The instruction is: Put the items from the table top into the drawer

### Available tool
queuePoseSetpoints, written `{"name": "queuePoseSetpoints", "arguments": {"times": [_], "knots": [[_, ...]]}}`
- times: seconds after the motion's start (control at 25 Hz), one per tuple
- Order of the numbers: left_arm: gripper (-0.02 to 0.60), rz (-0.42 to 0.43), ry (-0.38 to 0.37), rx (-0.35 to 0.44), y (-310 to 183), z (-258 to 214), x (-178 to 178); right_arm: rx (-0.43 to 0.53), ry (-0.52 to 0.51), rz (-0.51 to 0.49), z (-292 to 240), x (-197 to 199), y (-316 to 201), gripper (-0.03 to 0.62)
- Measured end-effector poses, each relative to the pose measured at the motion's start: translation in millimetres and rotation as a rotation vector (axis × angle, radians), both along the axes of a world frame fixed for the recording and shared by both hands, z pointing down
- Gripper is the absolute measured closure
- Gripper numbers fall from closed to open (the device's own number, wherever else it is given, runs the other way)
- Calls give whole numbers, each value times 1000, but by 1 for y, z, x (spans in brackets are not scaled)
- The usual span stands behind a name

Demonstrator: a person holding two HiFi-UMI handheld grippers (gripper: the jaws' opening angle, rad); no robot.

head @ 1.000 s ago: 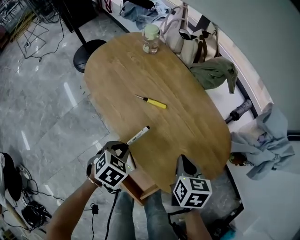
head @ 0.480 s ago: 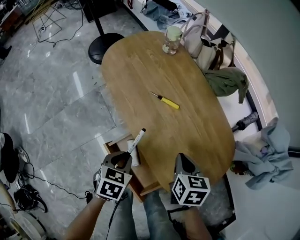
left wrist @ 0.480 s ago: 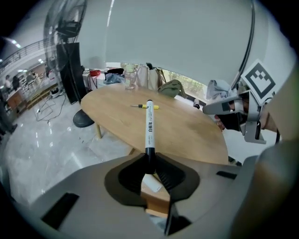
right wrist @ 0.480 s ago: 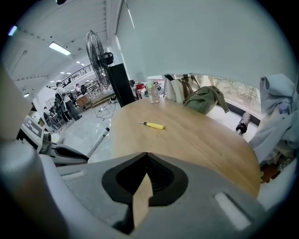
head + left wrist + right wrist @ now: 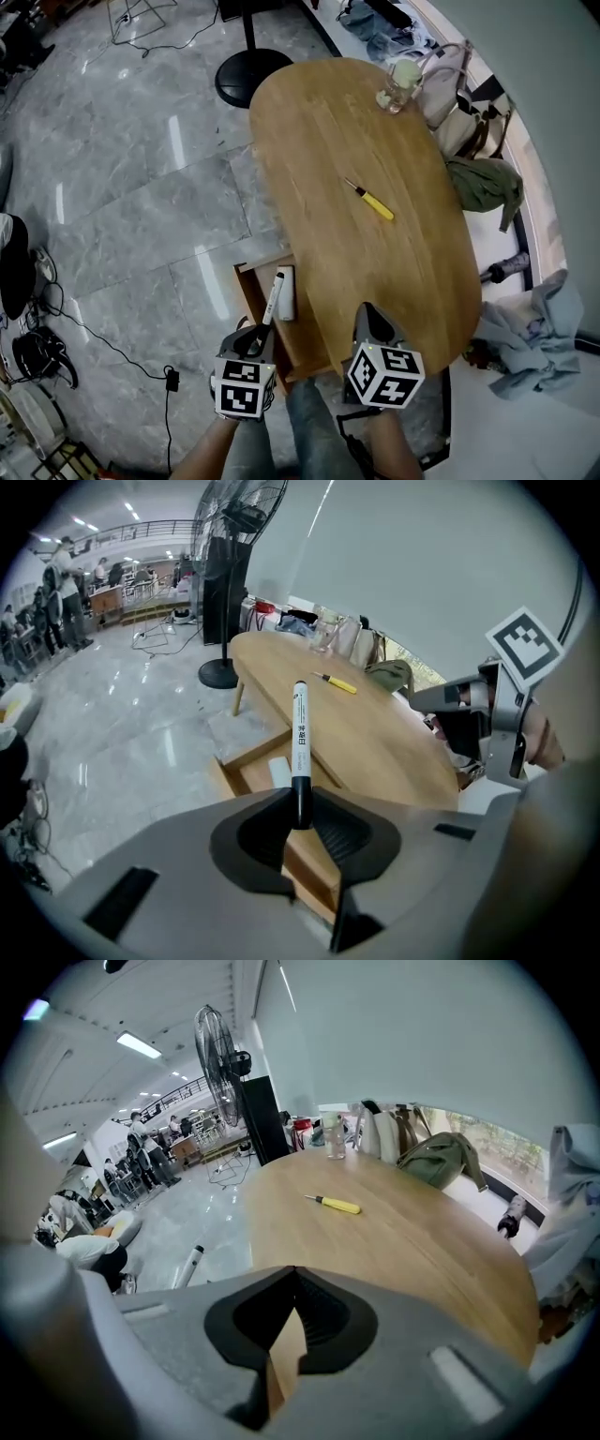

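The oval wooden tabletop (image 5: 375, 141) stretches ahead of both pairs of jaws. An open drawer (image 5: 251, 286) sits just beyond the left gripper (image 5: 300, 808), whose jaws are clenched on the black end of a marker (image 5: 299, 733) that points out over the drawer. The right gripper (image 5: 292, 1274) has its jaws pressed together and empty at the tabletop's near edge. A yellow screwdriver (image 5: 373, 202) lies on the tabletop well ahead of both.

Grey left hand-held gripper (image 5: 259, 334), right hand-held gripper (image 5: 367, 311), black-and-white marker cubes (image 5: 242, 390), black pads (image 5: 343, 840), blue jeans (image 5: 315, 429)
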State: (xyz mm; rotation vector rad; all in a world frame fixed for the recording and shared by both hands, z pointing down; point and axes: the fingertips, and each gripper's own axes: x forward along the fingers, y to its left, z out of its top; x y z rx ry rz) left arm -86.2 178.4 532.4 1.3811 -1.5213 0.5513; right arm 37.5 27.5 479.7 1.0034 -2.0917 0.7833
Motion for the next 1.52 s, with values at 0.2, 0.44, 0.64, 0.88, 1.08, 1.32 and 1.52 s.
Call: {"name": "queuePoseSetpoints", "arguments": {"times": [0.2,0.44,0.64,0.88,1.08,1.32,1.52], "knots": [[515,-121,21,-27,19,16,2,-12,6,-68,8,-19,14,589],[515,-254,80,-52,26,36,9,-28,22,-124,16,-31,20,589],[514,-344,103,-66,29,49,25,-26,39,-159,19,-24,17,589],[412,-375,142,-7,23,48,28,-35,25,-143,17,-25,12,589],[411,-390,142,-40,31,51,28,-47,17,-119,19,-18,10,589],[411,-333,117,-30,21,46,22,-65,17,-70,23,-3,8,589],[411,-228,122,-10,-1,37,18,-67,9,-22,21,5,1,589]]}}
